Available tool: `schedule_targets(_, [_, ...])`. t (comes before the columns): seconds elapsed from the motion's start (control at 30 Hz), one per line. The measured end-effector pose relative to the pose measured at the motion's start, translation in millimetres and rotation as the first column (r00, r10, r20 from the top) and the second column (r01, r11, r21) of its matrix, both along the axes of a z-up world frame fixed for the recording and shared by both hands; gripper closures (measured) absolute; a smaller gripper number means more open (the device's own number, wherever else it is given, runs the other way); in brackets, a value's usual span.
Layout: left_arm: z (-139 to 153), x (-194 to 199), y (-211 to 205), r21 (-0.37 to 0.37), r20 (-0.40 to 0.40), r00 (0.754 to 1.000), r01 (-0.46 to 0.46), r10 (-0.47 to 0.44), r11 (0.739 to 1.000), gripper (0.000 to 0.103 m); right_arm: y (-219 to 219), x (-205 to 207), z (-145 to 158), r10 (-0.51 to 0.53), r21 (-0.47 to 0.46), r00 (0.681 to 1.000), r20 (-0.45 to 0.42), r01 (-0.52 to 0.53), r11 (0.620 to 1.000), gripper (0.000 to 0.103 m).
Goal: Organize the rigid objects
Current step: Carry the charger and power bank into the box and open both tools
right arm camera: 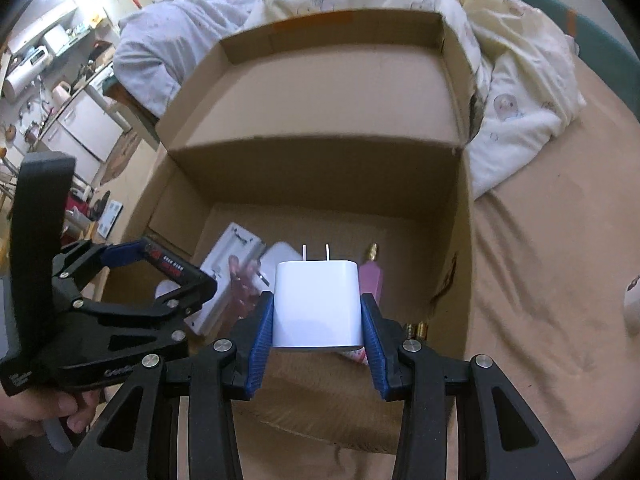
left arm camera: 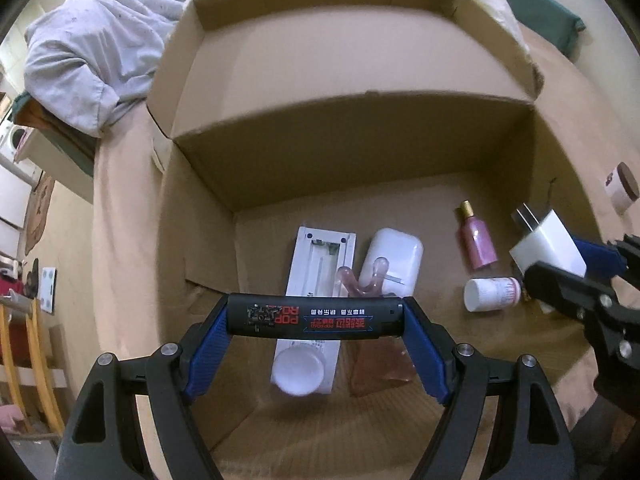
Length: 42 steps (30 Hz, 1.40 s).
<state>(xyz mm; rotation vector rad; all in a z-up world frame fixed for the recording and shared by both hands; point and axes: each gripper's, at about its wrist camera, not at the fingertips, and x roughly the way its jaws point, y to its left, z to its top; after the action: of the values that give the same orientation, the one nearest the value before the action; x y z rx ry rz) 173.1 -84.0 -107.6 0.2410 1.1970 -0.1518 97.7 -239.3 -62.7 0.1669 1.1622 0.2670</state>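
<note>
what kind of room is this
Most likely a bedroom in a small home or studio flat. The cardboard box sits on a bed sheet beside a rumpled duvet, and kitchen cabinets with appliances show in the background at left.

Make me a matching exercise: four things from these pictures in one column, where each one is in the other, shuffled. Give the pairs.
Things:
1. black lighter
2. white charger plug
3. pink bottle
4. brown-lidded jar

Places:
A. lying on the box floor
B. on the bedsheet outside the box
C. held in the left claw
D. held in the right claw

Pairs: 1-C, 2-D, 3-A, 4-B
</note>
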Motion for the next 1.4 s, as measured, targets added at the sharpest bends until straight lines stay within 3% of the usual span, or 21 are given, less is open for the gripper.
schedule_targets(0.3, [-5.4,1.3,-3.8,0.051,0.031,0.999,0.025,-0.027,0.998,0.024,5.2,6.3,-18.1,-0.004,-0.029,0.999,-0.053,0.002,1.000,0.059])
schedule_targets(0.87, [-20.0,-6.6,-14.0,0.061,-0.008,0.999,0.051,-0.051,0.997,0.024,10.8,11.2,-31.0,-0.004,-0.028,0.995,-0.098,0.002,1.000,0.058])
schedule_targets(0.97, [-18.9,-8.2,-14.1,0.061,-0.008,0.999,0.043,-0.042,0.997,0.023,8.6,12.1,-28.1,-0.009,0.010,0.996,-0.094,0.010,1.000,0.044])
schedule_targets(1.03, [-11.5,-9.8,-13.4,0.059,0.008,0.999,0.035,-0.036,0.998,0.020,7.8,12.3,-18.6,0.003,0.039,0.997,-0.074,0.000,0.999,0.041])
schedule_targets(1.13, [4.3,-14.6,-13.0,0.005,0.037,0.998,0.040,-0.041,0.999,0.004,0.8,10.2,5.7,-0.010,0.058,1.000,0.019,0.008,0.998,0.020])
schedule_targets(1.2, [10.8,-15.8,-10.3,-0.033,0.041,0.999,0.031,-0.029,0.999,0.002,-4.4,10.4,11.5,-0.029,0.072,0.999,0.037,0.026,0.997,0.007])
schedule_targets(1.4, [15.2,-14.0,-5.6,-0.071,0.037,0.999,0.007,-0.004,0.997,0.001,-5.7,12.8,5.3,-0.055,0.050,0.998,0.028,0.054,0.997,0.003])
